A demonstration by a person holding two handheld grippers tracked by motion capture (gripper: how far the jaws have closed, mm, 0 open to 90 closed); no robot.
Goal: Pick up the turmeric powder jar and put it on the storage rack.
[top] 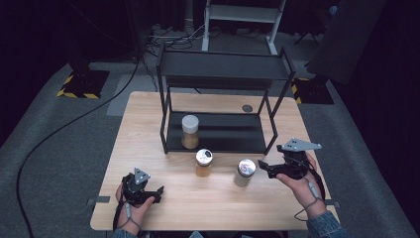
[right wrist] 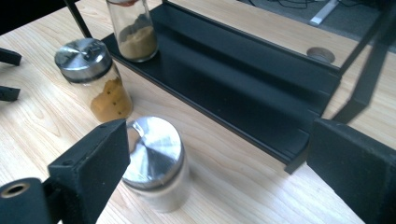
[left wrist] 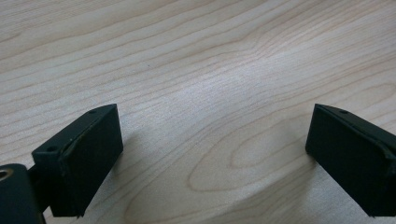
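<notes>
Clearly, the jar with the steel lid [right wrist: 156,161] is the thing being approached: it stands on the wooden table [top: 148,114] in front of the black rack [top: 223,74], just beside the left jaw of the right gripper [right wrist: 219,163], whose jaws are spread wide with nothing held between them. In the high view this jar [top: 244,172] is seen close to the tips of the right gripper [top: 263,167], apart from them. The left gripper [top: 157,192] is rested low near the table's front edge, and in its own view the left gripper [left wrist: 212,154] is shown with jaws wide over bare wood, nothing between them. Several risks can be judged from this. The jar is not centred between the right jaws, so a closing or sideways move could knock it over or push it into the second jar with yellow contents [right wrist: 95,79], which stands near it. The smooth glass and rounded lid could slip if gripped too high. If the jar is meant for the lower shelf [right wrist: 243,93], the rack's frame could be struck on the way in, or the white-capped jar [top: 190,131] already standing there could be bumped. No brand, label or writing can be read on any jar, on the rack or on the grippers.
</notes>
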